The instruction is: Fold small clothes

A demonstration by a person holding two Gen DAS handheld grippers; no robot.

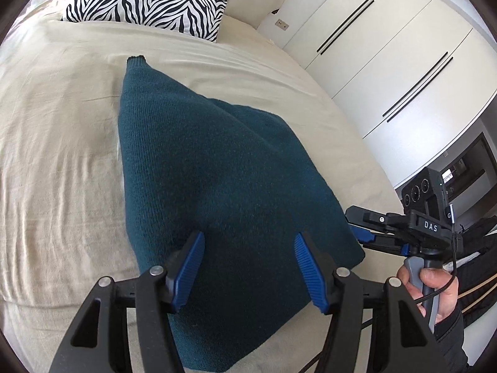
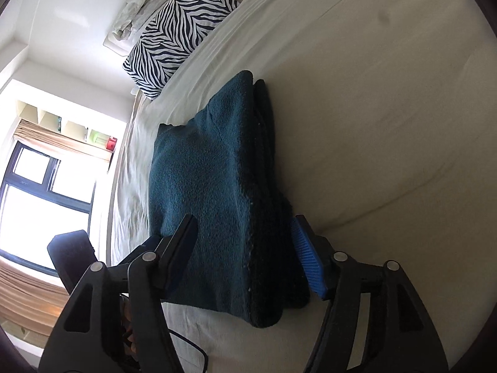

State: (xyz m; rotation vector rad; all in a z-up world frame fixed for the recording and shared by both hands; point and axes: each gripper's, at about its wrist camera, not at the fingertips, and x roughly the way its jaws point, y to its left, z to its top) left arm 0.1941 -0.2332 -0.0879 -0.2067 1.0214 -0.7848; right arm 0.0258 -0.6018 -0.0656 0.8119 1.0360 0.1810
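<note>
A dark teal knit garment (image 1: 214,168) lies folded on the beige bed sheet (image 1: 59,143). One narrow end reaches toward the pillow. My left gripper (image 1: 248,267) is open just above the garment's near edge, with its blue pads on either side of the cloth. In the right wrist view the garment (image 2: 211,186) shows stacked layers along its right edge. My right gripper (image 2: 245,255) is open and straddles the garment's near end. In the left wrist view the right gripper (image 1: 362,233) sits at the garment's right corner.
A zebra-striped pillow (image 1: 149,0) lies at the head of the bed, with crumpled white bedding (image 2: 146,3) behind it. White wardrobe doors (image 1: 388,46) stand to the right of the bed. A window (image 2: 40,192) lies beyond the bed's far side.
</note>
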